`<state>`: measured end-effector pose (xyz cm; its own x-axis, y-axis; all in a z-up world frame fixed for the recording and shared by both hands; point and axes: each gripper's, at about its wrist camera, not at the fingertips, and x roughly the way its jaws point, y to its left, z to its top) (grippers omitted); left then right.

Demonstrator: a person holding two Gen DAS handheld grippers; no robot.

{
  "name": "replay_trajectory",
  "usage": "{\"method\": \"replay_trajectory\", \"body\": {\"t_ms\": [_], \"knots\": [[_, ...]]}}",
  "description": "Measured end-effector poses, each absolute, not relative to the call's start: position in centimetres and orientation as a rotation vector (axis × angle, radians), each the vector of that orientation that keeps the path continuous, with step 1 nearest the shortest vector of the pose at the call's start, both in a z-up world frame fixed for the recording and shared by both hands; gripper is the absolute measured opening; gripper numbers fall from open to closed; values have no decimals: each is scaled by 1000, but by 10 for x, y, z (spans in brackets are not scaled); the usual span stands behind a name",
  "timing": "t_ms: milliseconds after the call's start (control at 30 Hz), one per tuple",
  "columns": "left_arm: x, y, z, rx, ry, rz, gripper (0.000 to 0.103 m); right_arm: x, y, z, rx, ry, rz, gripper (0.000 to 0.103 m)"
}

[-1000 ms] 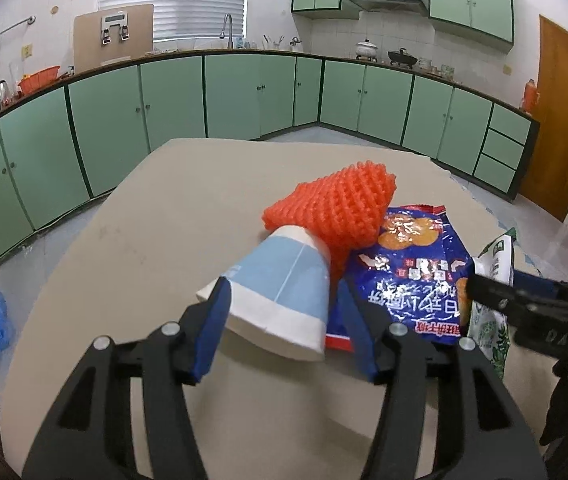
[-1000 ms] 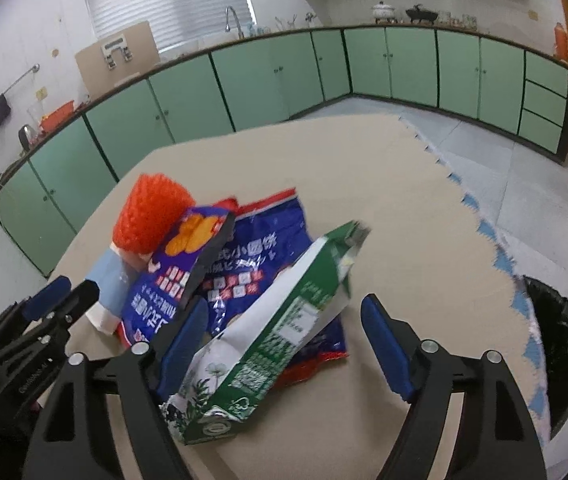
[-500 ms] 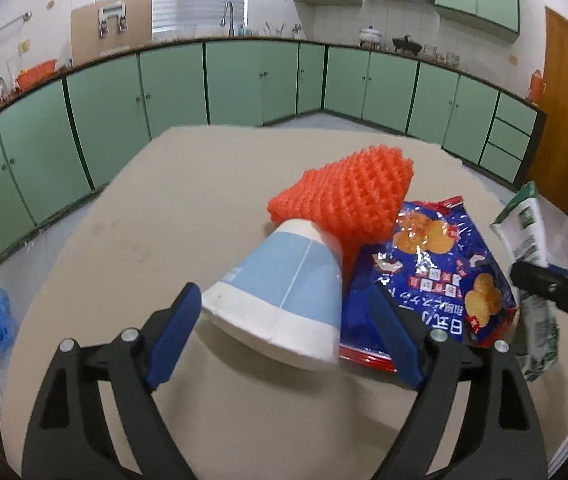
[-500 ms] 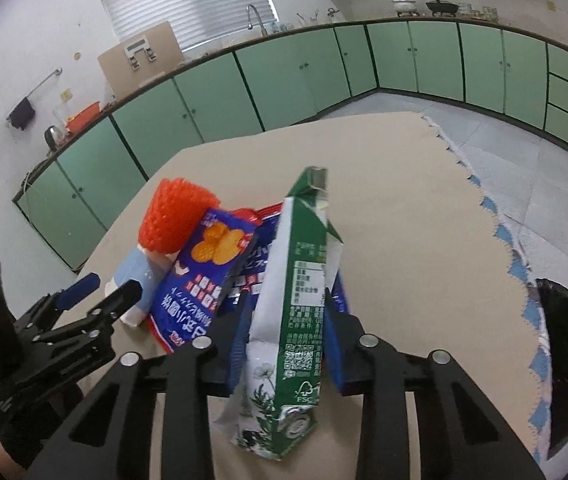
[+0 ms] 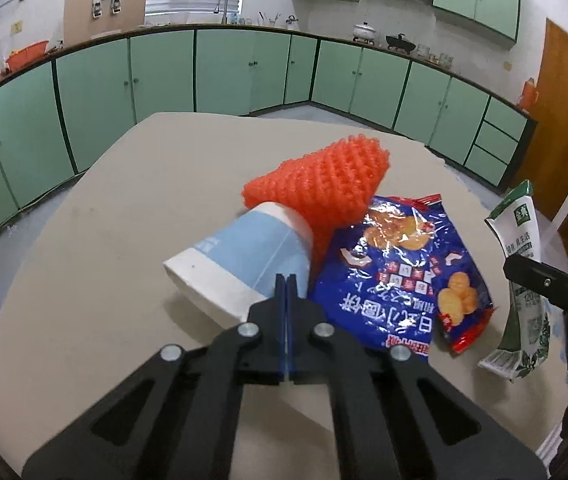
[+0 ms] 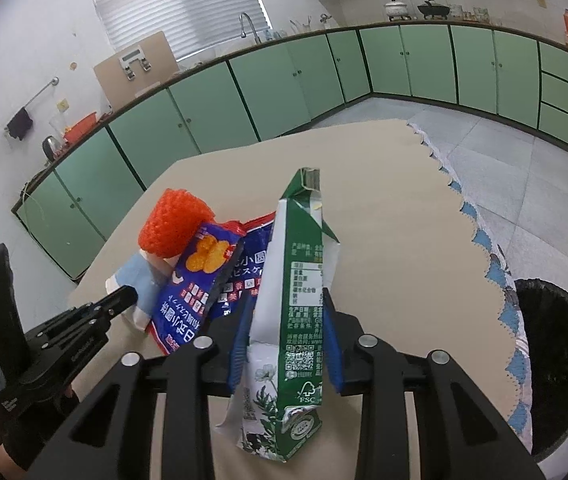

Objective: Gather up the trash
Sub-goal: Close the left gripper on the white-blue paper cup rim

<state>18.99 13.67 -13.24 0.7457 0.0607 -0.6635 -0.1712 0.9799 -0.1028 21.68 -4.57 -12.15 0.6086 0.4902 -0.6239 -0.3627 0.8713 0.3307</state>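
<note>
Left wrist view: left gripper (image 5: 286, 284) jaws pressed fully together, nothing visibly between the blue pads, tip just at the near rim of a flattened paper cup (image 5: 240, 266) lying on its side on the beige table (image 5: 124, 208). Whether the tip touches the cup, cannot tell. Orange foam net (image 5: 320, 186) sits behind the cup, touching its far end. Blue snack bag (image 5: 400, 276) lies flat just right of the cup, its top edge against the net. At far right the green carton (image 5: 518, 280) is upright with the right gripper's black finger crossing it. Green cabinets (image 5: 224, 68) run along the back wall. Right wrist view: right gripper (image 6: 284, 344) jaws closed partway, clamped on the green carton (image 6: 292, 304), blue pads (image 6: 330, 356) on both sides of it; the carton stands roughly upright, crumpled, its bottom hanging below the jaws. Snack bag (image 6: 196, 284), foam net (image 6: 174, 224) and cup (image 6: 136, 284) lie on the table (image 6: 384, 208) left of the carton, with the left gripper (image 6: 126, 294) tip at the cup. Black-lined trash bin (image 6: 552, 368) on the floor at right, beyond the table's scalloped edge.
</note>
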Motion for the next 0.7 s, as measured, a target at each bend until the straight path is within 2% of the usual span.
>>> {"method": "replay_trajectory", "body": {"t_ms": [100, 167, 200, 233, 500, 700], "knots": [[184, 139, -129, -162, 705, 136, 3, 216, -46, -120, 179, 769, 495, 32], [183, 143, -128, -154, 706, 138, 27, 216, -48, -120, 180, 769, 497, 32], [182, 144, -128, -149, 701, 150, 58, 216, -48, -120, 180, 770, 498, 32], [181, 143, -127, -149, 691, 156, 71, 216, -48, -121, 179, 770, 500, 32], [196, 154, -137, -128, 752, 181, 79, 214, -46, -120, 163, 758, 499, 32], [211, 162, -151, -167, 835, 184, 80, 214, -45, -120, 157, 757, 500, 32]]}}
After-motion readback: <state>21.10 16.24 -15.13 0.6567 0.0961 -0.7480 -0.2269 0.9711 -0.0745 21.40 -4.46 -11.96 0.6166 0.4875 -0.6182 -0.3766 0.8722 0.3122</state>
